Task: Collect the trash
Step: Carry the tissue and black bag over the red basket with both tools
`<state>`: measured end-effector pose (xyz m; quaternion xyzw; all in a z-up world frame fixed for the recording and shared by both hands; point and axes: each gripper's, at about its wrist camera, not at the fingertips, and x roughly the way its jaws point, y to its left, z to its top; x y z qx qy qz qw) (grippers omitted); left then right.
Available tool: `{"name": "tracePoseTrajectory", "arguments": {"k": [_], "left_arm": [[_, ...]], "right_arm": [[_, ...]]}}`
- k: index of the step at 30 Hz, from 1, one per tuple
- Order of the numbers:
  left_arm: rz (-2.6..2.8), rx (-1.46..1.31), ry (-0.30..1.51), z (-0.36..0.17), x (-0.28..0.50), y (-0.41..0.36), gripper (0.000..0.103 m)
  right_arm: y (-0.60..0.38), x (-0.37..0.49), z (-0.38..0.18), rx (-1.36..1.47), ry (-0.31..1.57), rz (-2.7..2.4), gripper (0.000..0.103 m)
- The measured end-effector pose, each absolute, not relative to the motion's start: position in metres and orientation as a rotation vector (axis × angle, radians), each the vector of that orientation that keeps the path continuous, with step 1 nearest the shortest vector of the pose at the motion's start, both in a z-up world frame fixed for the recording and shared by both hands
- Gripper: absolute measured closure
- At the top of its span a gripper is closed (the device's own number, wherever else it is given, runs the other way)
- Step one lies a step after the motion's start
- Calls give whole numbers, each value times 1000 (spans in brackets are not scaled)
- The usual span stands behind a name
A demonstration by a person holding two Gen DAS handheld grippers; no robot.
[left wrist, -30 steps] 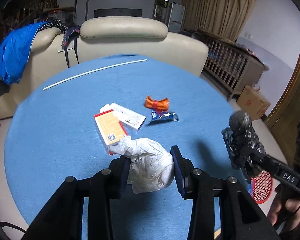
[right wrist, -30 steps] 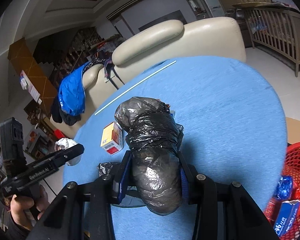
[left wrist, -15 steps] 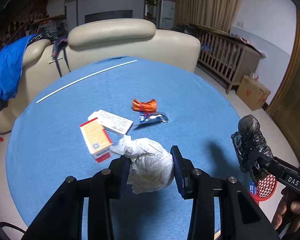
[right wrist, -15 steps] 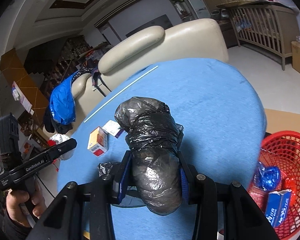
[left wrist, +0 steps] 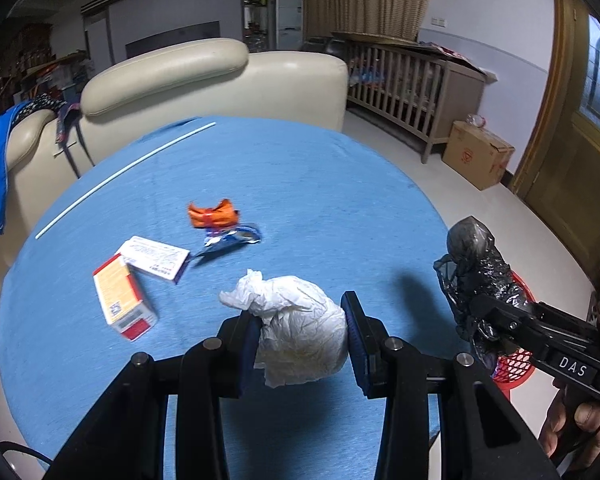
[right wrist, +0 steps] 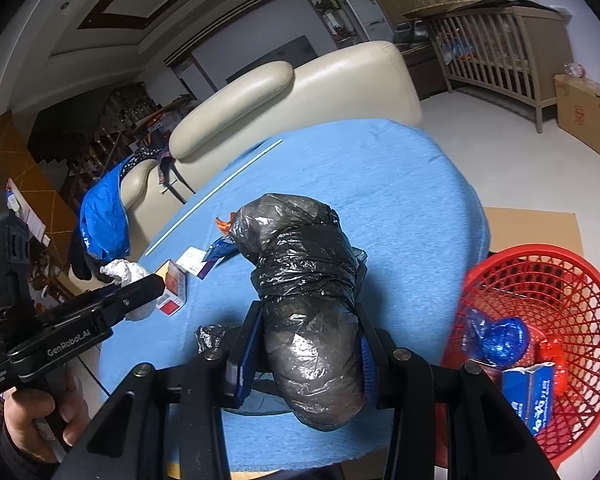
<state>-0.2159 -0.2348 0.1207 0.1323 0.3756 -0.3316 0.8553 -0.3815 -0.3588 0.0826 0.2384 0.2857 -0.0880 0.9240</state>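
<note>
My left gripper (left wrist: 302, 322) is shut on a crumpled white paper wad (left wrist: 296, 332) and holds it above the blue round table (left wrist: 320, 184). My right gripper (right wrist: 306, 336) is shut on a rolled black plastic bag (right wrist: 308, 300), held over the table's right edge beside a red mesh basket (right wrist: 540, 280) on the floor. The basket holds blue wrappers and a blue box (right wrist: 534, 392). The black bag also shows at the right of the left wrist view (left wrist: 476, 276). On the table lie an orange wrapper (left wrist: 212, 214), a blue wrapper (left wrist: 232, 238), a white box (left wrist: 156, 258) and an orange-and-white box (left wrist: 122, 300).
A thin white rod (left wrist: 124, 178) lies across the table's far side. A cream sofa (left wrist: 204, 80) stands behind it, with a blue jacket (right wrist: 102, 216) draped on it. A wooden crib (left wrist: 412, 84) and a cardboard box (left wrist: 478, 154) stand at the right.
Both grippers have swung to the right with their loads. The red basket has come further into the right wrist view; the table trash has shifted left in the left wrist view.
</note>
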Motion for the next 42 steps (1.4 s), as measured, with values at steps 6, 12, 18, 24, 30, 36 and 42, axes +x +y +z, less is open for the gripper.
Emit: {"name": "tracePoseTrajectory", "arguments": {"k": [6, 12, 18, 24, 30, 36, 42], "left_arm": [[-721, 309, 790, 117, -222, -251, 62], [-747, 332, 793, 116, -228, -270, 62], [-774, 360, 792, 114, -236, -289, 62], [-802, 372, 788, 114, -245, -310, 62], [-835, 394, 783, 115, -255, -330, 62], [-874, 409, 785, 114, -265, -351, 62], [-924, 415, 793, 110, -277, -369, 62]], "right_arm": [[-370, -393, 82, 506, 576, -208, 58], [-382, -407, 83, 517, 562, -243, 58], [-394, -419, 86, 527, 545, -273, 58], [-411, -437, 87, 547, 520, -313, 58], [-430, -457, 86, 558, 508, -369, 58], [-447, -480, 80, 570, 508, -436, 58], [-467, -509, 73, 579, 518, -529, 58]]}}
